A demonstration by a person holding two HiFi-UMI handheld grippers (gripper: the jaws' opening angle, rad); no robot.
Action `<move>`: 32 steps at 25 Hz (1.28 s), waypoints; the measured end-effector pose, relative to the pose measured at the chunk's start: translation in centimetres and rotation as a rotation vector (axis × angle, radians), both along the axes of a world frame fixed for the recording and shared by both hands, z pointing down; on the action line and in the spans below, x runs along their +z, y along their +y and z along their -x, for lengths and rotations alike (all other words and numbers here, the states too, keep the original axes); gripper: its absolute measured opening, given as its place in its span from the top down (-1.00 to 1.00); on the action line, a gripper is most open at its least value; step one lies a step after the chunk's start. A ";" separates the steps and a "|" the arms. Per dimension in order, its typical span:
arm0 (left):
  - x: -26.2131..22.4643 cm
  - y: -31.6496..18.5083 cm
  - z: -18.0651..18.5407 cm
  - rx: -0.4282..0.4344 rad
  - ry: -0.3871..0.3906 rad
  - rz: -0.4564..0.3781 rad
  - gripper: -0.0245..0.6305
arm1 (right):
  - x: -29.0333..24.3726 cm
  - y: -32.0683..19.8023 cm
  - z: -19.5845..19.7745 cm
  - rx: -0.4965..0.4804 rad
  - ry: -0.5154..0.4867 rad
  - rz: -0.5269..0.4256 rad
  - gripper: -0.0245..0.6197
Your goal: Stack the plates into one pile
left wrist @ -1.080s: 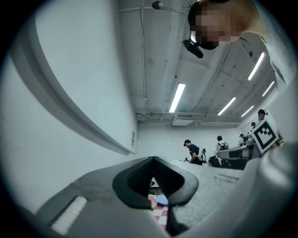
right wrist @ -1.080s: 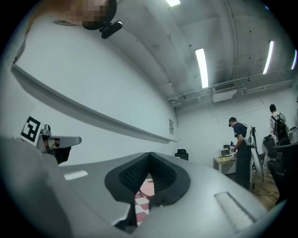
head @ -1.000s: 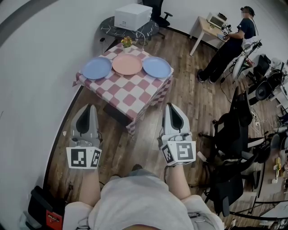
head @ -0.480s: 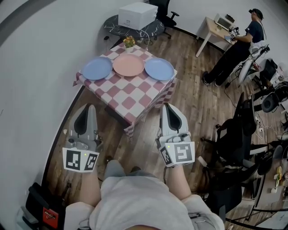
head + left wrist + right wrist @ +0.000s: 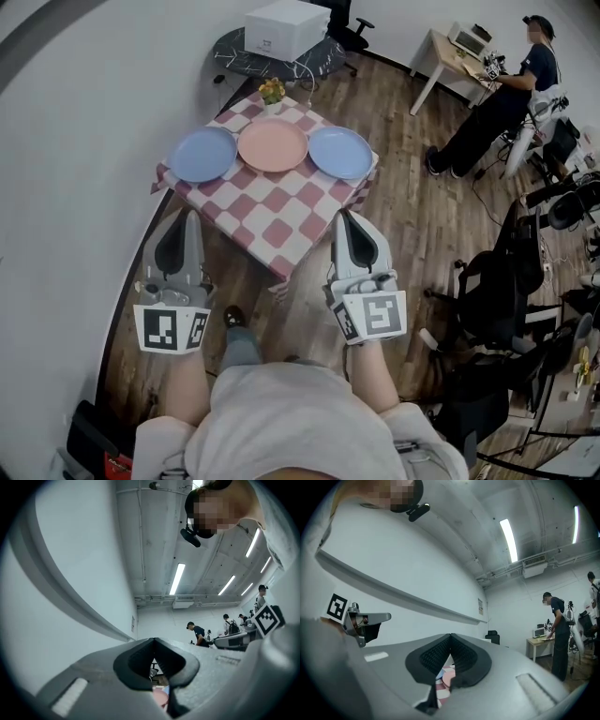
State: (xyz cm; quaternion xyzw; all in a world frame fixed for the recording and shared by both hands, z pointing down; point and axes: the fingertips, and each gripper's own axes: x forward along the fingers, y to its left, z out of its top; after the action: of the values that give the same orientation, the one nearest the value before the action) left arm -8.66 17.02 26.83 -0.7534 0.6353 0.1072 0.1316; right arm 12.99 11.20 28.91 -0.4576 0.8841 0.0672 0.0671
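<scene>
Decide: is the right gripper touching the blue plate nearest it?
Apart. Head view: checked tablecloth lies between the right gripper and that blue plate.

Three plates sat in a row along the far side of the table [image 5: 274, 208]: the left plate [image 5: 202, 154], the middle plate [image 5: 273, 144] and the right plate [image 5: 340, 152], side by side (whether their rims touched could not be told). A potted plant [image 5: 272, 91] stood behind the middle plate. Farther back, a box [image 5: 286, 28] rested on a smaller table [image 5: 228, 52]. The left gripper [image 5: 184, 219] and right gripper [image 5: 351, 221] hung before the table's near edges.
</scene>
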 end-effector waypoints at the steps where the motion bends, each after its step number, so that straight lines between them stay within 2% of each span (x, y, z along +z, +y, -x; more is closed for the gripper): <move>1: -0.1 -1.0 0.7 0.007 0.006 -0.001 0.92 | 0.0 -0.8 0.6 0.006 0.000 -0.001 0.92; 9: -1.2 -7.5 6.2 0.057 -0.008 0.009 0.92 | -1.5 -6.6 5.8 0.054 -0.030 -0.008 0.92; 17: -1.3 -11.4 12.7 0.068 -0.004 0.012 0.92 | -2.1 -10.5 11.4 0.100 -0.065 -0.017 0.92; 22: -1.3 -13.1 16.3 0.085 -0.015 0.020 0.92 | -2.4 -11.5 16.0 0.039 -0.029 -0.050 0.92; 24: -0.9 -13.6 17.5 0.091 -0.025 0.027 0.92 | -2.5 -11.7 17.6 0.012 -0.043 -0.054 0.92; 29: 0.3 -14.7 19.3 0.085 -0.050 0.050 0.92 | -1.8 -13.1 20.1 -0.011 -0.066 0.014 0.92; 32: 0.7 -15.2 20.0 0.096 -0.026 0.059 0.92 | -1.1 -14.2 21.2 -0.016 -0.045 0.057 0.92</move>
State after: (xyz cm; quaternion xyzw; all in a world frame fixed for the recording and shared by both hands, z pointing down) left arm -28.66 1.85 27.57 -0.7879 0.5995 0.0849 0.1124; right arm -8.17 -2.99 27.77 -0.4538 0.8875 0.0311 0.0742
